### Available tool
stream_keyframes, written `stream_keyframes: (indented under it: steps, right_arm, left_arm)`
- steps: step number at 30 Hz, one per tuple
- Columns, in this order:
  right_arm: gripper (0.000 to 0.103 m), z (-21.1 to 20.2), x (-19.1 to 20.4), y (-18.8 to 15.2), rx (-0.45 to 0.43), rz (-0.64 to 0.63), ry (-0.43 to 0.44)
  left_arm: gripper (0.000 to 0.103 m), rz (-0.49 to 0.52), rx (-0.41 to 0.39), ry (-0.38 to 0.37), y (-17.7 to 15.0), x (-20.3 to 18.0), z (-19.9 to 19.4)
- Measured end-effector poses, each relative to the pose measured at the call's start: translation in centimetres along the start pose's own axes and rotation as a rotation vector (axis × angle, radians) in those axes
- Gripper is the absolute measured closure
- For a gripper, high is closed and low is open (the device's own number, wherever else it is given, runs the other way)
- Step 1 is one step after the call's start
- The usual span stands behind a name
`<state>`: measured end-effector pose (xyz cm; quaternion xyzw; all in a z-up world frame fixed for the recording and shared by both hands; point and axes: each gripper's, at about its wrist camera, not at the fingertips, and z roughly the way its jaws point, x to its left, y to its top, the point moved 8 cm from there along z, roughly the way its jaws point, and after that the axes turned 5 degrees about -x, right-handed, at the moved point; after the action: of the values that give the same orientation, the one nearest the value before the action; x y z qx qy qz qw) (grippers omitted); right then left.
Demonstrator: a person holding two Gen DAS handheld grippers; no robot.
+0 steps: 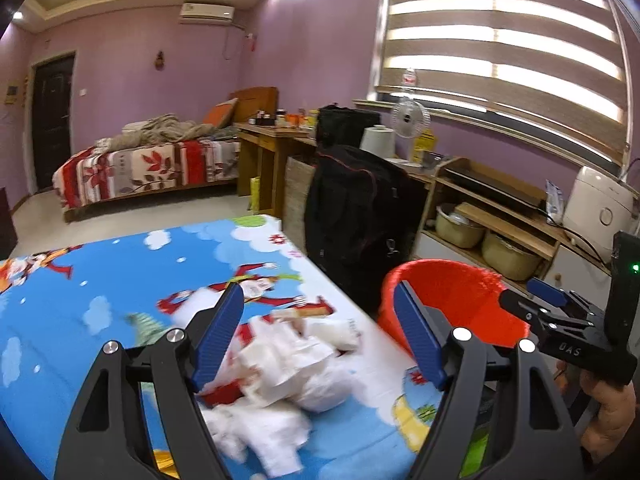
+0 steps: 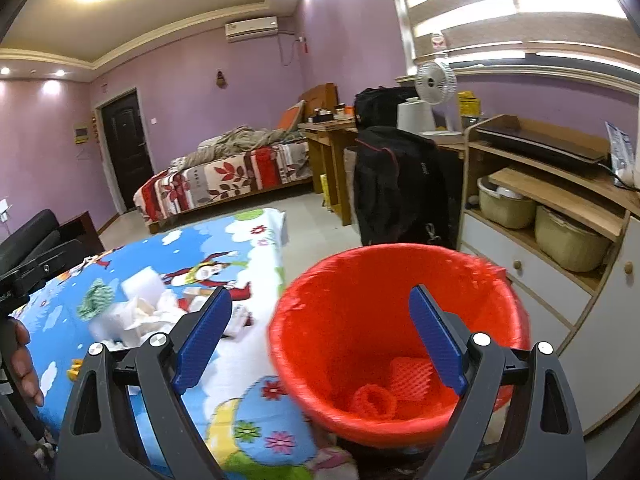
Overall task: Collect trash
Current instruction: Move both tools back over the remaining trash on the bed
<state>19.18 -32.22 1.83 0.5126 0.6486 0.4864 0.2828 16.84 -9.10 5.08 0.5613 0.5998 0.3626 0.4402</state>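
Observation:
A pile of crumpled white paper trash lies on the table with the blue cartoon cloth. My left gripper is open above the pile, its blue fingers on either side of it. A red bin stands at the table's right edge; it also shows in the left wrist view. Red foam netting pieces lie in its bottom. My right gripper is open and empty above the bin's near rim. The paper pile and a green crumpled piece show to its left.
A black bag stands beyond the bin. A wooden shelf unit with baskets is to the right. A bed, a desk and a fan stand at the far wall. A rice cooker sits on the counter.

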Motion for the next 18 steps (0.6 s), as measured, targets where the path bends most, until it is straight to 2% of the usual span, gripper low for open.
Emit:
stream_keyframes:
  steps: [9,18]
  right_arm:
    - [0.019,-0.4,4.4,-0.6,0.0,-0.061,0.061]
    - [0.019,-0.8,7.9,-2.1,0.032,-0.095,0.121]
  left_arm:
    - [0.028,-0.064,0.004,0.104,-1.5,5.2,-3.4]
    - [0.028,-0.087,0.015,0.174,-3.7,7.8,-6.2]
